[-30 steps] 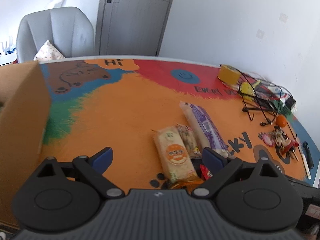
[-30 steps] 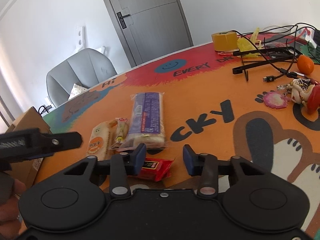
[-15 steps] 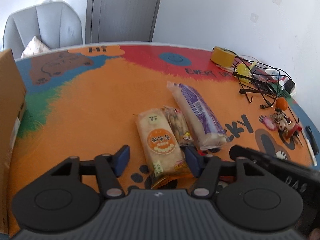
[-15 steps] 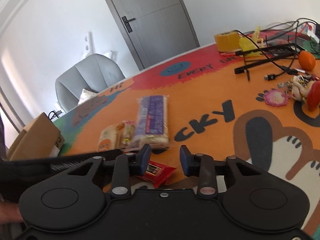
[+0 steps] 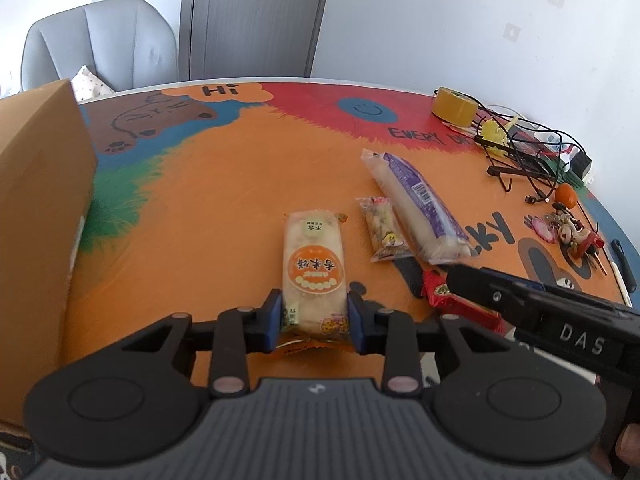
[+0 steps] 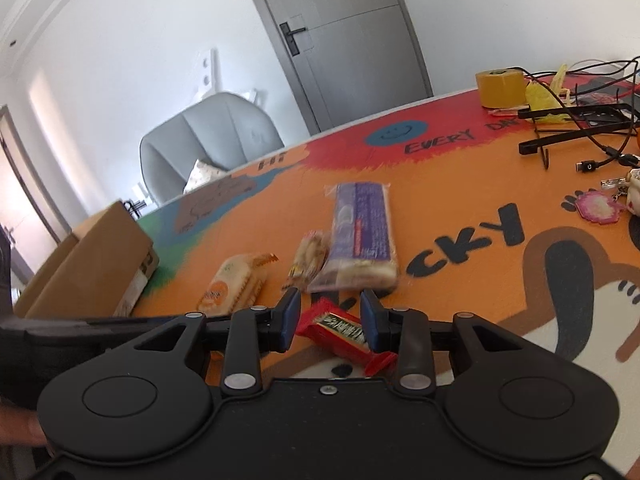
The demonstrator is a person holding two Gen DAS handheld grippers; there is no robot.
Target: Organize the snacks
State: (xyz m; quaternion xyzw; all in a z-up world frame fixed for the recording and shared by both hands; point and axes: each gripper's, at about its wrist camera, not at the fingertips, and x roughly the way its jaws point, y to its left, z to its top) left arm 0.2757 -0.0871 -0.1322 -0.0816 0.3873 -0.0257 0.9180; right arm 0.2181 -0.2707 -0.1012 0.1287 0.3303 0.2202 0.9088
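Closing in on snacks across a bright cartoon-printed table (image 5: 224, 200), two handheld grippers work side by side.

Left gripper (image 5: 314, 320), its jaws having just been closing, presses its blue pads against both sides of a soft, pillowy rice-cracker pack (image 5: 314, 268) with an orange round label, lying flat on the orange print; right gripper (image 6: 330, 320) has its jaws narrowly apart around a glossy red candy bar (image 6: 340, 330) that lies slantwise between them, though whether the pads touch it cannot be told; a small clear nut packet (image 5: 382, 228) and a long purple-and-white pack (image 5: 418, 204) lie just beyond, touching; cardboard box (image 5: 36, 208) stands at the left edge, its inside hidden and its lower part cut off; right-wrist view is motion-blurred.
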